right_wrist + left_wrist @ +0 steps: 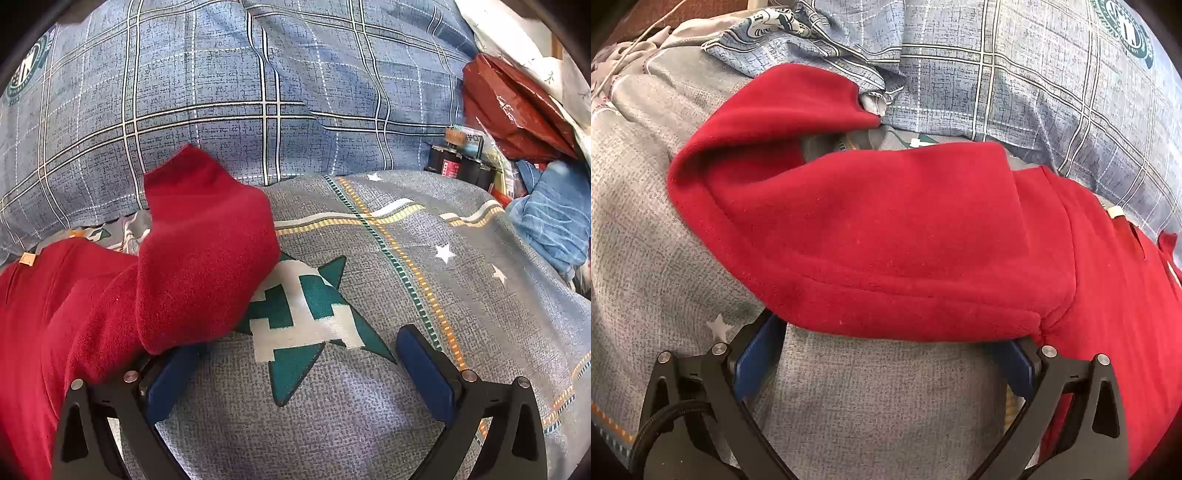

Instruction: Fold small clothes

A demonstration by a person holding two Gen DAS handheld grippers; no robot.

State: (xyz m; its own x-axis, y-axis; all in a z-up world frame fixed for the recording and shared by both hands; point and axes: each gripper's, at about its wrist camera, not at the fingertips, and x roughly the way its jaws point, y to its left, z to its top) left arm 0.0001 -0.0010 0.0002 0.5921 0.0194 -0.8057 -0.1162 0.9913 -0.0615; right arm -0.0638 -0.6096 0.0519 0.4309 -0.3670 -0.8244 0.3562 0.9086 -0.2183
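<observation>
The left gripper [886,354] stands wide apart, its blue pads reaching just under the near edge of a red fleece top [886,229], which runs left to right across the grey bedspread [657,240]. The right gripper [299,365], equally apart, holds nothing; a folded-over red sleeve [207,251] lies just left of it.

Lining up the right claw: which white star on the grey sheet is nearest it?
The big teal-and-white star, lying between the open right claw; the others are tiny, plain white.
</observation>
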